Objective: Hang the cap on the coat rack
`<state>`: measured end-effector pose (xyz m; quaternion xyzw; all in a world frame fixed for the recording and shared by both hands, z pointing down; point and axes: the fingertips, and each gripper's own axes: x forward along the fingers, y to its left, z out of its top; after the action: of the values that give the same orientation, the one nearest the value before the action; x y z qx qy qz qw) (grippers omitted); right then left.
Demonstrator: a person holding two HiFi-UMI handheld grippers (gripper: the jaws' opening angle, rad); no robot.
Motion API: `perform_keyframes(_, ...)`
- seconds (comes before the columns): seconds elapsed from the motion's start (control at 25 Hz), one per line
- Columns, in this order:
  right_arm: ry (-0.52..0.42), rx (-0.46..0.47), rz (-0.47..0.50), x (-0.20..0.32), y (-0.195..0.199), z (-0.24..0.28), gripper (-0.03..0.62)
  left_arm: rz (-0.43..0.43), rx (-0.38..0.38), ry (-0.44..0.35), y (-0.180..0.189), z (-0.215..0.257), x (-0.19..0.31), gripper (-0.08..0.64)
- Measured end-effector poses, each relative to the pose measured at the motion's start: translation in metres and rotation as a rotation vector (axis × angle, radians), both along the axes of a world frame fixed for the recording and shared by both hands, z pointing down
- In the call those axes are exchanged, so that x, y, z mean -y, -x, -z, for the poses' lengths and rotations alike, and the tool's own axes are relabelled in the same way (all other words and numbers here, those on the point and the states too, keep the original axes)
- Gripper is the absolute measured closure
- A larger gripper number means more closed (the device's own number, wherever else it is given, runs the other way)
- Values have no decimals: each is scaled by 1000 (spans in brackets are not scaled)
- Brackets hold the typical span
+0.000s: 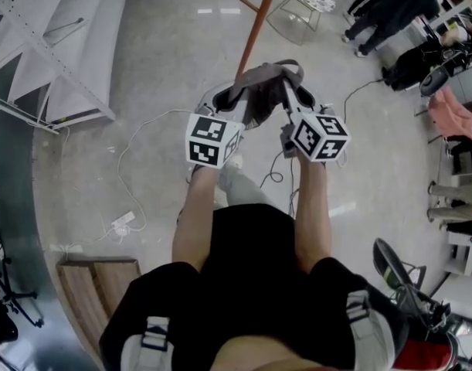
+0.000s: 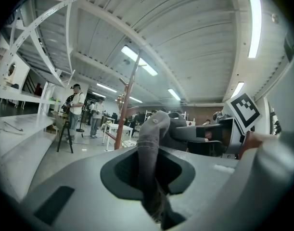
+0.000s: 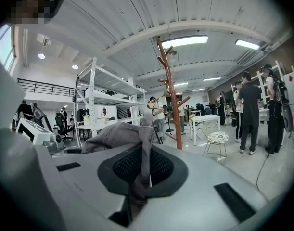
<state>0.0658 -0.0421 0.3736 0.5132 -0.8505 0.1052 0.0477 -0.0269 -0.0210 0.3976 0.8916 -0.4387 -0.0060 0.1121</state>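
Observation:
I hold a grey cap [image 1: 266, 87] between both grippers, raised in front of me. My left gripper [image 1: 234, 97] is shut on one edge of the cap [image 2: 151, 153], whose cloth stands up from between the jaws. My right gripper [image 1: 291, 93] is shut on the other edge of the cap [image 3: 137, 167], which drapes leftward over the jaw. The brown wooden coat rack [image 1: 255, 25] rises just beyond the cap in the head view; the coat rack [image 3: 171, 95] with its pegs stands ahead in the right gripper view, and the coat rack [image 2: 127, 105] shows in the left gripper view too.
White metal shelving [image 1: 58, 45] stands at my left. A white cable [image 1: 135, 184] runs over the shiny floor. A small white chair [image 3: 216, 141] and a white table [image 3: 204, 121] stand past the rack. People [image 3: 250, 112] stand at the right.

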Motion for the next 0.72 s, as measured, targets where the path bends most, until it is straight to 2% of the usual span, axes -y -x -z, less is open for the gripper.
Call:
perform_keyframes(0.24,40,-22,21,36,2,-19,589,37,-30,64,4,-18,41,515)
perform_keyframes(0.4,12,-10,16,73,-3,-19,589,38,-34,54,-1,-19,73,517)
perform_keyframes(0.72,-28,36,68,160,5,-22,589,55,-31,88,-6,-27,139,517)
